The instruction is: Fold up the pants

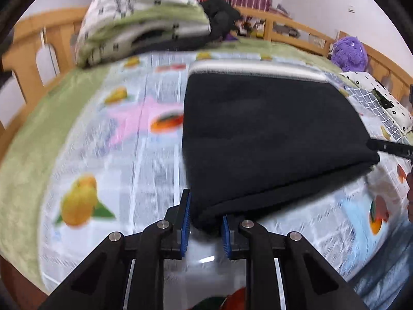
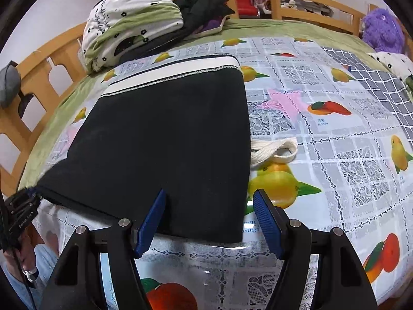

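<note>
With the black pants (image 2: 165, 139) folded near the bed's (image 2: 284, 28) front edge, the left tool (image 1: 205, 226) pinches their near corner while the right tool (image 2: 209, 219) gapes unloaded, likely needing to grip next.

Bright, even; left view motion-blurred, fisheye edges.

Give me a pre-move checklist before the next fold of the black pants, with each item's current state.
1. Left gripper jaws around the near corner of the black pants: ok, but whether the pads press the cloth: cannot tell.
2. Right gripper gripping the near hem: not ok, jaws open, straddling the other corner.
3. Pants lying flat on the fruit-print cloth: ok.
4. White waistband at the far end, square: ok.
5. White drawstring tucked in: not ok, it sticks out the side.
</note>
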`<state>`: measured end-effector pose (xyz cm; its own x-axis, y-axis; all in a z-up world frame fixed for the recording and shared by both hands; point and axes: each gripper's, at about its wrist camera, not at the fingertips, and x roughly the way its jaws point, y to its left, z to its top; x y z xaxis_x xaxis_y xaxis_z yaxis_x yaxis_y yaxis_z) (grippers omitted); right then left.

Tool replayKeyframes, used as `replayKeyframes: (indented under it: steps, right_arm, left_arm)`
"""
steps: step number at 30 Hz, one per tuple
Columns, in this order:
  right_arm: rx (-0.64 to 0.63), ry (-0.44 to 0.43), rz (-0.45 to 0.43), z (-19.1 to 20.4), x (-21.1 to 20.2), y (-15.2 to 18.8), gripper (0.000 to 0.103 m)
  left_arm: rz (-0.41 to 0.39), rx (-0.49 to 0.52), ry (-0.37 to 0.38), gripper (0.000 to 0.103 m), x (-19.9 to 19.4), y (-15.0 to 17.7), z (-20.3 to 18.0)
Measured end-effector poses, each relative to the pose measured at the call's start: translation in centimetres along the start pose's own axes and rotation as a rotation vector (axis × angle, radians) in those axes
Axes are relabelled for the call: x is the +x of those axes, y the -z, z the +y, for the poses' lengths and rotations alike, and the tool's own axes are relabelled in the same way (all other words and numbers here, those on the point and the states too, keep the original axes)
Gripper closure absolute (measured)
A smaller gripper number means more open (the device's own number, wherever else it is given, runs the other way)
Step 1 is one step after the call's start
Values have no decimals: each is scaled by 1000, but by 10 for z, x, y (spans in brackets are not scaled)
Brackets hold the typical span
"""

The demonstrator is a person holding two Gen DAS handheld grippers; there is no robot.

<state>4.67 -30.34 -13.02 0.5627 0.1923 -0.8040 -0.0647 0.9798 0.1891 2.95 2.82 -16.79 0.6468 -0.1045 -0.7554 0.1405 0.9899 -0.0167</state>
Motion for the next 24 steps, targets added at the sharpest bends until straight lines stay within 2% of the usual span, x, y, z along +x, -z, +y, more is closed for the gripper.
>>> replayKeyframes:
  steps: [4,6,8,9,11,14,18,22,24]
  right_arm:
    - [-7,18,83,-3,16,6,34]
    - [7,-5,92,-7,16,6,34]
    - [-21,2,60,-9,3,5,34]
    - [-26,9,32,-10,-3,5,35]
    - [-28,-6,-44,-13,-20,5,35]
    - [-35,-44,-121,-11,-32,0,36]
    - [-85,-85,-158,6,-24,-13,39]
    - [-86,-161,-137,20,-3,-17,41]
    - [-118,-131,-109,29,7,-14,41]
  left_arm:
    - [13,7,3,80,-7,14,1]
    - [26,-10,19,80,-16,16,4]
    - [31,-24,21,79,-28,17,9]
    - [17,-32,9,72,-34,18,12]
    - [-17,-39,3,66,-47,16,18]
    - [-61,-73,52,66,-58,0,25]
    - [-85,-65,131,66,-42,-36,2]
    - [-66,-13,179,66,-12,-57,-35]
    - [-38,15,174,66,4,-58,-52]
